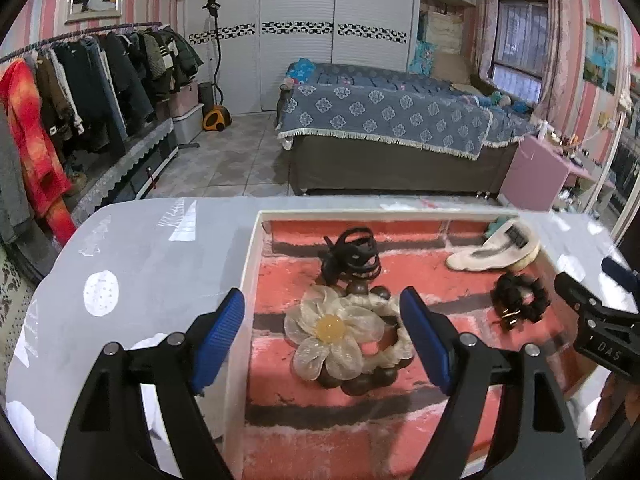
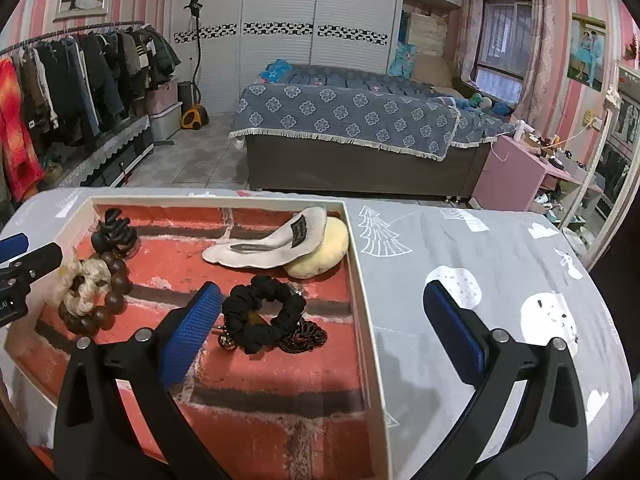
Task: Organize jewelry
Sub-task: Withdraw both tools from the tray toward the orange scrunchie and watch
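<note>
A shallow white-walled tray [image 1: 252,264] lined with a red brick-pattern sheet sits on a counter [image 1: 152,264] covered in a grey cloth printed with white trees and round shapes, and every piece of jewelry lies inside it. The left tongs [image 1: 322,332], black with blue ribbed pads, stand wide and hold nothing; their left pad hangs over the tray's left wall and their right pad over the lining, with the cream fabric flower with an amber bead centre [image 1: 330,330] lying below and between them, not pinched. This flower rests on a bracelet of dark brown wooden beads [image 1: 366,382] near the tray's left wall. Just beyond it, toward the far wall, sits a black plastic claw hair clip [image 1: 352,260]. The right tongs [image 2: 322,330] also gape wide and empty, straddling the tray's right wall: one pad is over the lining, the other over the grey cloth. Just beside the inner pad lies a black fabric scrunchie [image 2: 260,314] with small gold beads and a dark lacy piece at its near side. In the far right corner of the tray a white felt slipper-shaped piece [image 2: 260,246] leans on a pale yellow round cushion [image 2: 320,254]
</note>
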Action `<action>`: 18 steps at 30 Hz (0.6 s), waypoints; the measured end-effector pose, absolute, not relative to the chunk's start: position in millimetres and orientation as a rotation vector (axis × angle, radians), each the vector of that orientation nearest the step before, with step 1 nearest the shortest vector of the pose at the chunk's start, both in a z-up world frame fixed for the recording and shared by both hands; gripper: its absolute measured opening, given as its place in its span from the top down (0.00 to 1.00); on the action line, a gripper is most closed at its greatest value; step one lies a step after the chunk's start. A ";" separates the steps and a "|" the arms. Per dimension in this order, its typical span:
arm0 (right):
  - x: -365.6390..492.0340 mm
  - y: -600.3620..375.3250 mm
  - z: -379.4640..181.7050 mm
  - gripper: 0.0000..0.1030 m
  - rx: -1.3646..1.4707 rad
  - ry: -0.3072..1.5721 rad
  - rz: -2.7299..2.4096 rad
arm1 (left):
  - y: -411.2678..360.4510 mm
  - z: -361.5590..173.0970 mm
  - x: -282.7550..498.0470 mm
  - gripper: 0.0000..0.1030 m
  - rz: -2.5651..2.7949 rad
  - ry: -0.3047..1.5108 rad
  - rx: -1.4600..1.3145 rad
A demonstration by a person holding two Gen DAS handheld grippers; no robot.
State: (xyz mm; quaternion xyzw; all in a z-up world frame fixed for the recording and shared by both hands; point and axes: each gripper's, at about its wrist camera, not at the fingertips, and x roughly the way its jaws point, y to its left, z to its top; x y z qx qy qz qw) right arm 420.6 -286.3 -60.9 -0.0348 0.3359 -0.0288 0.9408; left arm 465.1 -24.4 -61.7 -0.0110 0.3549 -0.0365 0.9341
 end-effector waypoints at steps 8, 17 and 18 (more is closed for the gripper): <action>376.7 -314.1 -16.1 0.04 0.016 0.654 -0.065 | -23.9 -2.1 411.8 0.11 -0.103 0.633 -0.033; 302.2 -330.4 0.9 0.04 -0.063 0.602 -0.159 | -40.4 13.4 347.8 0.05 -0.142 0.607 -0.002; 295.5 -332.4 2.2 0.04 -0.067 0.598 -0.176 | -41.5 12.3 339.1 0.05 -0.152 0.608 -0.004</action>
